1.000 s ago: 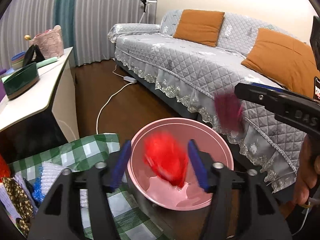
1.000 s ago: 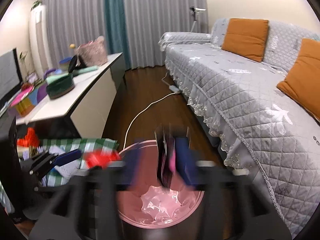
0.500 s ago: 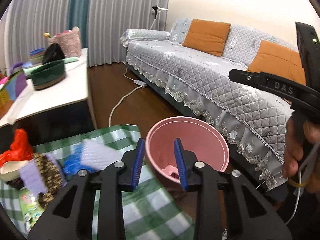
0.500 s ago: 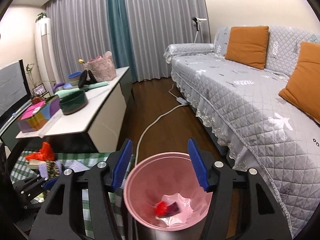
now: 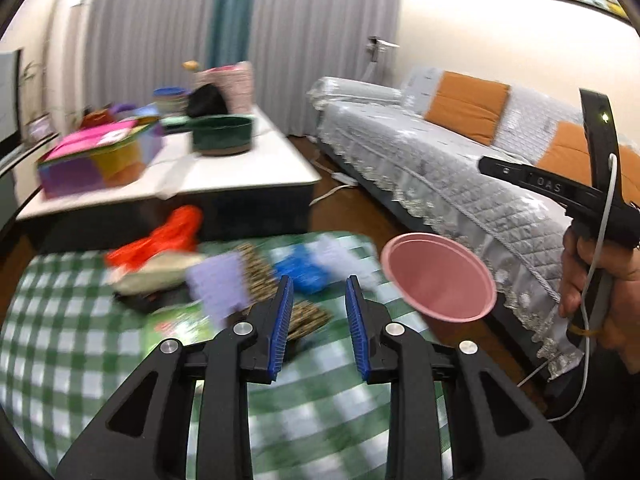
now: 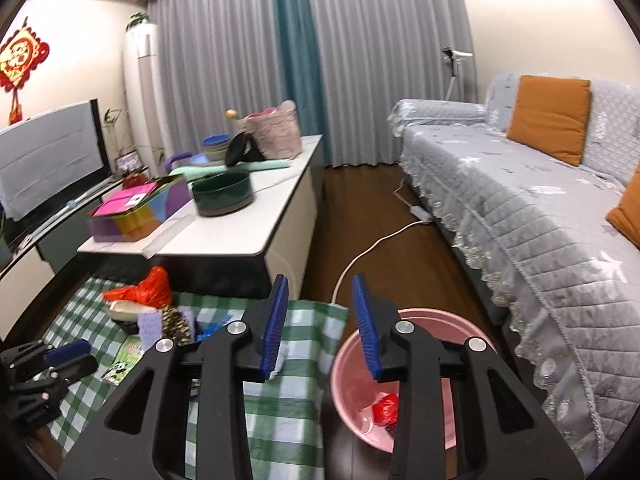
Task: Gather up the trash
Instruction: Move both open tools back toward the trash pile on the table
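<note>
A pink bin (image 6: 416,380) stands on the floor right of a green checked cloth (image 6: 288,400); it also shows in the left wrist view (image 5: 438,278). A red wrapper (image 6: 386,408) lies inside it. A pile of trash lies on the cloth: a red bag (image 5: 168,236), a lilac packet (image 5: 218,286), a blue wrapper (image 5: 302,270), a spotted wrapper (image 6: 176,322). My left gripper (image 5: 318,328) is open and empty above the cloth. My right gripper (image 6: 322,328) is open and empty, above the bin's left rim.
A white low table (image 6: 248,224) behind the cloth carries a green pot (image 6: 223,193), a colourful box (image 6: 136,212) and a basket. A grey sofa (image 6: 540,208) with orange cushions runs along the right. A white cable (image 6: 372,246) lies on the wood floor.
Both grippers dropped their trash into the pink bin and opened. The left gripper then swung left and back over the cloth and trash pile. The right gripper rose and shifted left of the bin.
</note>
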A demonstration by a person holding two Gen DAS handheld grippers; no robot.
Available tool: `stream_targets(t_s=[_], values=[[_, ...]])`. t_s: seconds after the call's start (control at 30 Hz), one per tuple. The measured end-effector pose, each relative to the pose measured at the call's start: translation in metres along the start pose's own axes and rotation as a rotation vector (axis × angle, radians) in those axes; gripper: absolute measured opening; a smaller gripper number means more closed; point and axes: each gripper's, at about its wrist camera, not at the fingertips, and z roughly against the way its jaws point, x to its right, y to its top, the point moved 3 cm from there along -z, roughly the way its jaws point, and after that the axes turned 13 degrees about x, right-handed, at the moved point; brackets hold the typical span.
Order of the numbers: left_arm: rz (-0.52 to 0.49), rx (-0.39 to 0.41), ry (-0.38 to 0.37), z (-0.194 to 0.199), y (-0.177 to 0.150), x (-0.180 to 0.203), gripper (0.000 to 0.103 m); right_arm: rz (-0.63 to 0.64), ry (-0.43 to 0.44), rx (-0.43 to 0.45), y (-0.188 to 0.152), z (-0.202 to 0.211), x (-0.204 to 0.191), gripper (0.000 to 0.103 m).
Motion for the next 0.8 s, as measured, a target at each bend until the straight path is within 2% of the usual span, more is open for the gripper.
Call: stream_targets(t_s=[0.1,0.2,0.3,0.57,0.67,0.8], values=[[0.052,-0.003,0.085,0.011,-0.02,-0.032,0.027,0.013,0.032,-0.017,-0.006,-0.01,-0.016,0.034],[0.118,-0.04,0.168,0.011,-0.046,-0.061,0.027,0.04,0.061,-0.041,-0.017,-0.022,-0.034,0.034],[0.17,-0.071,0.208,0.006,-0.063,-0.077,0.027,0.067,0.078,-0.067,-0.027,-0.032,-0.048,0.035],[0.276,-0.14,0.228,-0.01,-0.092,-0.096,0.03,0.159,0.108,-0.158,-0.065,-0.066,-0.077,0.038],[0.311,-0.165,0.234,-0.018,-0.097,-0.099,0.031,0.175,0.113,-0.19,-0.076,-0.078,-0.081,0.047],[0.362,-0.175,0.245,-0.024,-0.102,-0.107,0.036,0.188,0.116,-0.235,-0.092,-0.093,-0.083,0.053]])
